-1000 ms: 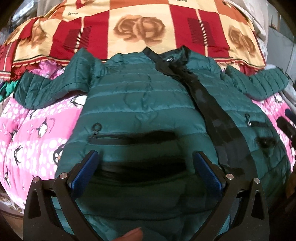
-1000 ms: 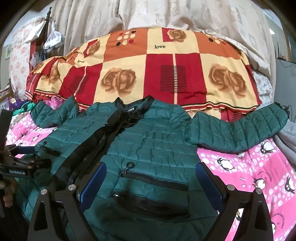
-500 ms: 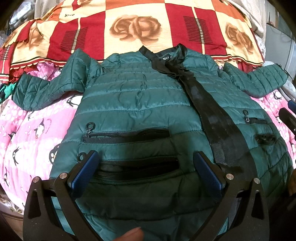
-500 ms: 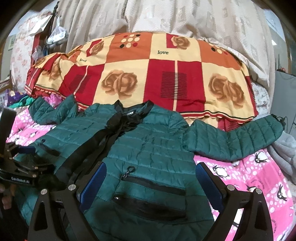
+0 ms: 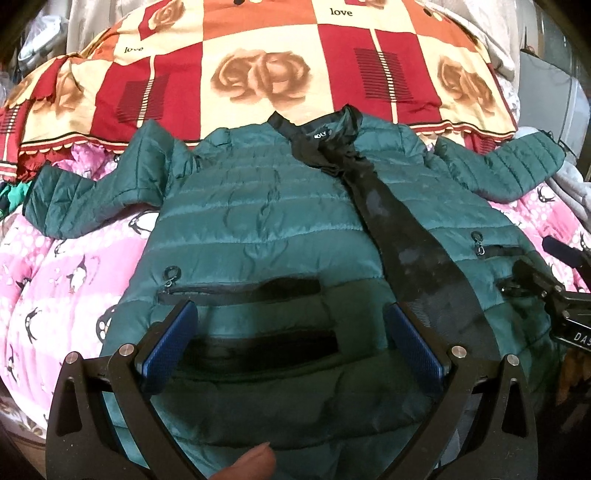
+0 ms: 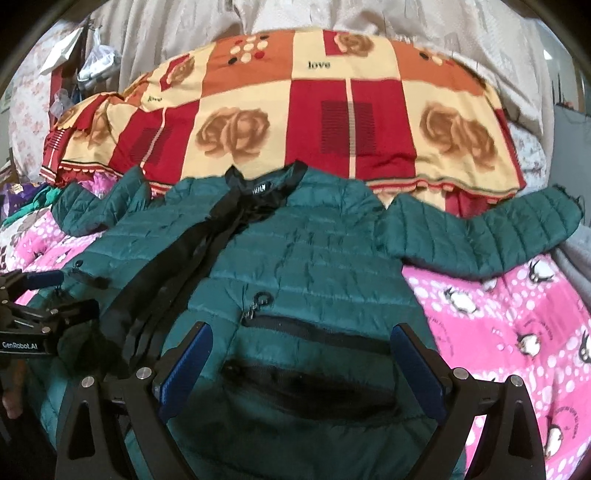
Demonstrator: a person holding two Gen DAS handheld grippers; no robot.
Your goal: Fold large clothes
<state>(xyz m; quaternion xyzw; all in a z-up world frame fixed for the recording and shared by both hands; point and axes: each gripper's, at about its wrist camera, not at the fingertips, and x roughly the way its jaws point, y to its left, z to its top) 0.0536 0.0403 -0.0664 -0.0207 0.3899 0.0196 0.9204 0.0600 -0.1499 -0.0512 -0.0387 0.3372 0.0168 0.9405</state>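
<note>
A dark green quilted jacket (image 5: 258, 221) lies front-up on the bed, its black zip band running from collar to hem and both sleeves spread sideways. My left gripper (image 5: 291, 332) hangs open just above the jacket's lower left pocket, holding nothing. In the right wrist view the same jacket (image 6: 314, 266) fills the middle, its right sleeve (image 6: 498, 236) stretched over the pink cover. The right gripper (image 6: 301, 358) is open over the lower right pocket, nothing between its blue pads. Each gripper shows at the edge of the other's view.
A pink penguin-print bed cover (image 6: 517, 325) lies under the jacket. Behind it is a red, cream and orange rose-patterned blanket (image 5: 258, 74). A pale curtain (image 6: 295, 18) hangs at the back. Grey cloth (image 5: 569, 184) sits at the right, clutter at the far left.
Both cameras have drawn back and tilted up a little, so the jacket sits lower and more of the patterned blanket shows. The jacket has not moved and both grippers stay open.
</note>
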